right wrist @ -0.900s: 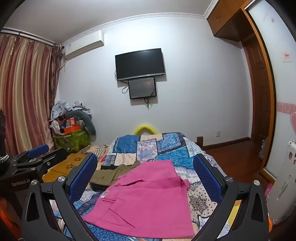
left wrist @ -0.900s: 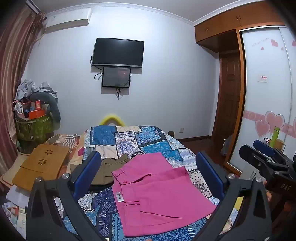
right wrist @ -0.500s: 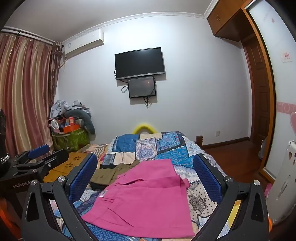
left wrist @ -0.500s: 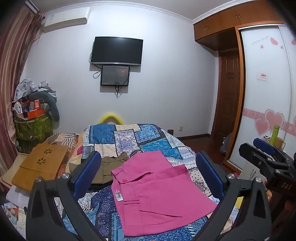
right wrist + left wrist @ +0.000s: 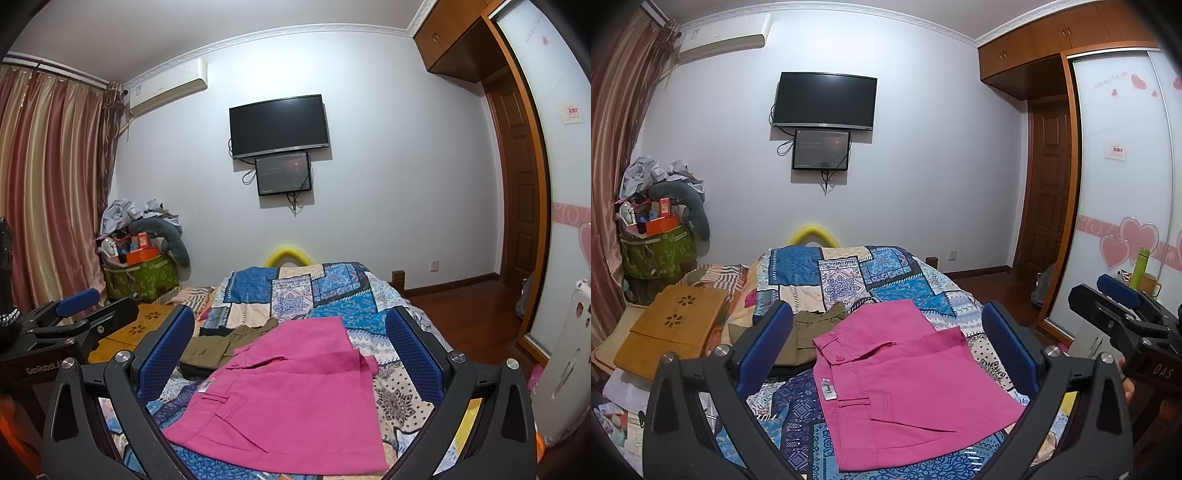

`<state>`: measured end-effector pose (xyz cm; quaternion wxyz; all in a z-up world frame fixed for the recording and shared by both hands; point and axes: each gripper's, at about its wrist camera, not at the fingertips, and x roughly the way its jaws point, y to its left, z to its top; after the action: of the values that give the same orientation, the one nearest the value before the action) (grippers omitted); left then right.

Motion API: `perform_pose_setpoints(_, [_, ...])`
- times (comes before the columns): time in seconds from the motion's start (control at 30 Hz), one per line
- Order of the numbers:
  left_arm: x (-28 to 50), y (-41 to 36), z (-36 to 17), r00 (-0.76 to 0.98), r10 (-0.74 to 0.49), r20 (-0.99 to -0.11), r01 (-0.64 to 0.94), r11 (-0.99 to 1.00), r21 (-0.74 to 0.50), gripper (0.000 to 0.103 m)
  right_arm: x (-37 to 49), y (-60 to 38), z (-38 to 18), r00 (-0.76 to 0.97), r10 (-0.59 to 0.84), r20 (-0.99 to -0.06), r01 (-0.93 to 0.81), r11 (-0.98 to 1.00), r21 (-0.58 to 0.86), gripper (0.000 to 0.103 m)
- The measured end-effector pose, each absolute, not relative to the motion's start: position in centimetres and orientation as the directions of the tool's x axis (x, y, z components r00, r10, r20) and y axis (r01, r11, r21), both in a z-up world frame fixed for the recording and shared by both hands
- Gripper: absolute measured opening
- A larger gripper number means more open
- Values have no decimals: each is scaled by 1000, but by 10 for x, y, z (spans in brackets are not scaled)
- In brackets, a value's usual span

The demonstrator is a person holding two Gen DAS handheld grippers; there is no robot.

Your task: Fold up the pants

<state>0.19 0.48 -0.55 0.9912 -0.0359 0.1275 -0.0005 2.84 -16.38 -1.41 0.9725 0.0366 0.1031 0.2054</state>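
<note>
Pink pants (image 5: 905, 384) – just one pair – lie folded flat on the patchwork bed (image 5: 849, 273), beside one olive garment (image 5: 809, 332). Two grippers, left gripper (image 5: 886, 350) and right gripper (image 5: 290, 350) – both wide open, holding nothing, above the bed.

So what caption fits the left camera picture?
Open left gripper hovers above pink pants lying folded on a patchwork bed.

White walls; wall-mounted TV (image 5: 826, 100); striped curtains (image 5: 48, 184) left; wooden wardrobe (image 5: 1067, 33) right; patchwork-covered bed (image 5: 846, 273).
</note>
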Motion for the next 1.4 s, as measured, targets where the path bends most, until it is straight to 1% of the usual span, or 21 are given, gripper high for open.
perform_pose_setpoints(0.4, [3, 14, -2, 968, -11, -249, -8, 997, -75, 103, 28, -163, -14, 895, 407, -184, -392, 913, 113, 103])
perform_pose_setpoints(0.47, [4, 5, -2, 968, -10, -252, -8, 997, -71, 103, 28, -164, -13, 895, 407, -185, -391, 913, 114, 103])
perform_pose_setpoints(1.4, [3, 4, 2, 968, -8, -251, -10, 998, -70, 103, 28, -163, -14, 895, 406, -184, -391, 913, 114, 103])
